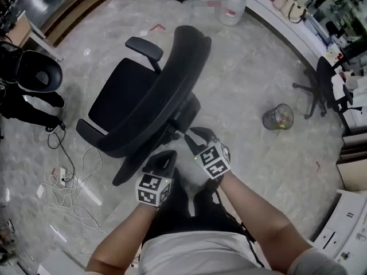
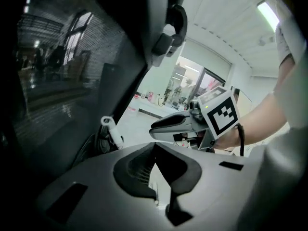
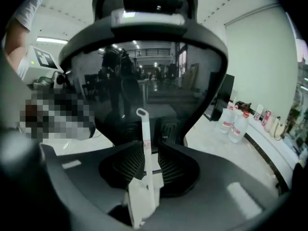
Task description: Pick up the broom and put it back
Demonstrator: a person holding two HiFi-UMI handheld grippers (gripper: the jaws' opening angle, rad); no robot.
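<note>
A thin white broom handle (image 3: 144,134) with a loop at its tip stands between the jaws of my right gripper (image 3: 151,147). Its wider white lower part (image 3: 142,196) sits deep between them. One pad lies on the handle and a narrow gap shows at the other. The handle's tip (image 2: 109,128) also shows in the left gripper view, left of my right gripper (image 2: 156,127). My left gripper (image 2: 154,147) has its tips together; something white behind them cannot be made out. In the head view my left gripper (image 1: 166,158) and right gripper (image 1: 198,135) hang side by side just behind the chair.
A black office chair (image 1: 172,79) stands right in front, its mesh back (image 3: 144,81) filling both gripper views. A wire bin (image 1: 278,117) is on the floor to the right, cables (image 1: 69,182) to the left, water bottles (image 1: 232,7) far ahead, another chair (image 1: 321,90) at right.
</note>
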